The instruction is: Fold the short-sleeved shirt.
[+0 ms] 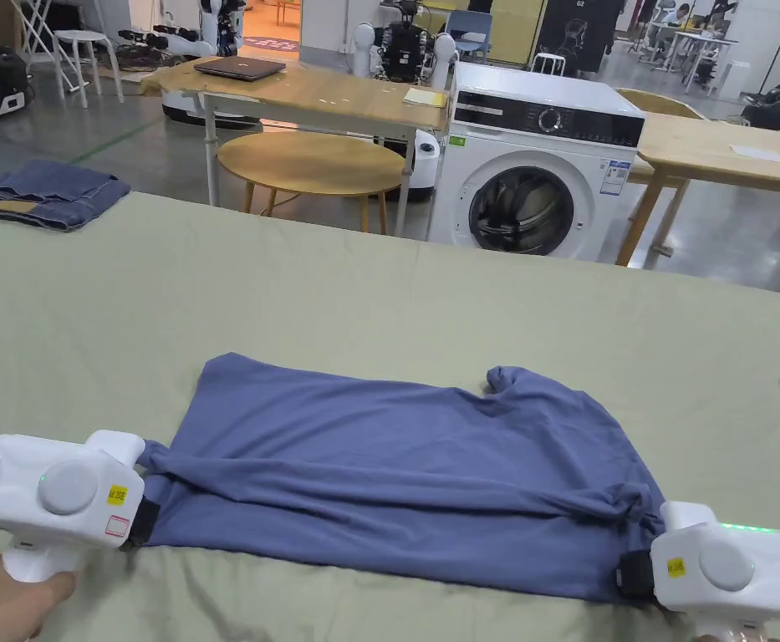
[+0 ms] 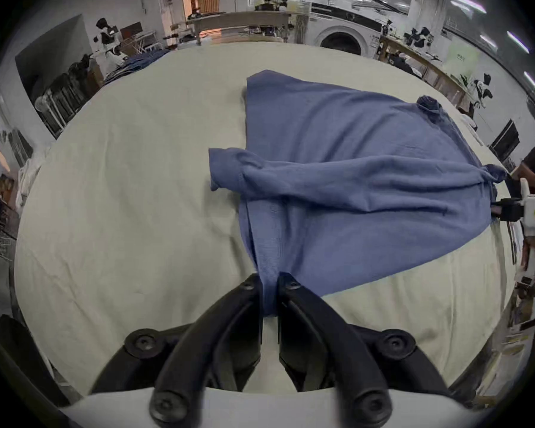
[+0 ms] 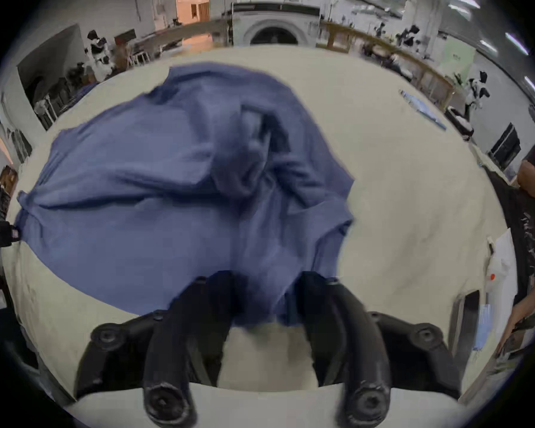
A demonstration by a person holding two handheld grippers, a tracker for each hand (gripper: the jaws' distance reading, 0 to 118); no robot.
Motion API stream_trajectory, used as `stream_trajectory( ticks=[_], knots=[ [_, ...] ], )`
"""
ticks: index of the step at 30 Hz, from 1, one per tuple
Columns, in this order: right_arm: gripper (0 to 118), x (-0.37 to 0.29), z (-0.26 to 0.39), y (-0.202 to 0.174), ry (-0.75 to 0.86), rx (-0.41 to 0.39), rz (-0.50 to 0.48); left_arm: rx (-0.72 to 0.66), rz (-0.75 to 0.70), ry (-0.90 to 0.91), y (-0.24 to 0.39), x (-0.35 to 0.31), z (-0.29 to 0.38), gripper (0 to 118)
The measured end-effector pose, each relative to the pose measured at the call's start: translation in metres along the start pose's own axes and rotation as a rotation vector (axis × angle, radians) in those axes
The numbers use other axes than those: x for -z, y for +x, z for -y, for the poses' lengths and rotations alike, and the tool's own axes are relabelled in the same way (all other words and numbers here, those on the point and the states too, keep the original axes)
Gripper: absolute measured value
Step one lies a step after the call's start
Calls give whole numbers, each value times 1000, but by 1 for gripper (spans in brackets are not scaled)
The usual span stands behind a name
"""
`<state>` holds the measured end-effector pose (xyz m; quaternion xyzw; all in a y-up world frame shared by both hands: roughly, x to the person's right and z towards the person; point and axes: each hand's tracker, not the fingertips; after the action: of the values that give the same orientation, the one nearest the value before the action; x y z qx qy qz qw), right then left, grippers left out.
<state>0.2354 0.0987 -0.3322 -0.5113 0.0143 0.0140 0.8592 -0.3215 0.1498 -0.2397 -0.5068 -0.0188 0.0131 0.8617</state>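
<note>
Blue shirt (image 1: 413, 476) lies lower centre on the green-covered bench (image 1: 379, 301). Left tool (image 2: 270, 292) pinches its corner. Right tool (image 3: 264, 295) spread, blurred cloth between. Washing machine (image 1: 538, 180) upper centre; folded denim (image 1: 41, 194) upper left.

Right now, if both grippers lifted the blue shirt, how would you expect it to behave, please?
The blue shirt is likely floppy: it bunches at the left gripper and right gripper. Probably light, since it lies thin and wrinkled. It would likely sag between them.
</note>
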Motion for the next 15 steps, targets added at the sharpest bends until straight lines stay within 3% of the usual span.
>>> stream_trajectory(
  ticks=[1,2,3,5,8,15],
  knots=[
    [36,-4,3,-1,47,15,0,-4,0,3,-1,1,0,2],
    [19,-7,4,-2,80,33,6,-5,1,4,-2,2,0,2],
    [6,-13,6,-3,77,51,-61,-6,1,8,-1,1,1,2],
    [5,-17,8,-9,95,41,-11,-3,-3,20,-2,1,1,2],
    [5,-35,10,-11,137,5,-5,-10,0,49,-4,-9,0,2],
    [5,-112,2,-8,250,19,-31,-12,33,146,-8,-61,-7,2]
  ],
)
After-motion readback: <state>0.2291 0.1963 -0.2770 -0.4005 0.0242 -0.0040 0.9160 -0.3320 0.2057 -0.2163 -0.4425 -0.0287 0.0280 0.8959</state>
